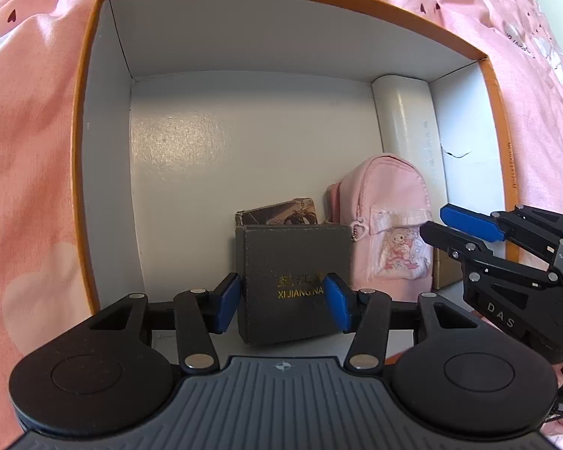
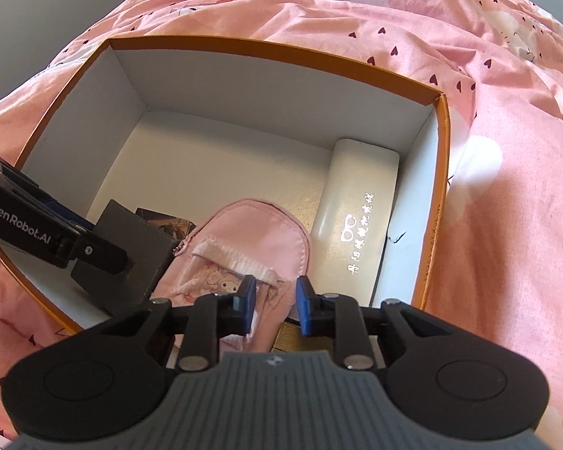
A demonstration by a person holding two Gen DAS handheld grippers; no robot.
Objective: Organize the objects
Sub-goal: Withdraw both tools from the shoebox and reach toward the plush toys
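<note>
Now our left claw point(image 1: 281, 302) brackets the dark box point(image 1: 292, 285), pads apart from it; our right claw point(image 2: 276, 305) hovers narrow over the pink pouch point(image 2: 244, 251).

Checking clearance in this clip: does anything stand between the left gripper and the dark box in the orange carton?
Nothing visible. The left gripper straddles the dark box, one jaw on either side; the pink pouch stands beside it, not between.

The box point(image 1: 94, 172) looks like matt card. The case point(image 2: 356, 217) is glossy and smooth. The pouch point(image 2: 251, 240) is soft cloth; the dark box point(image 1: 292, 281) is grainy and matt.
</note>
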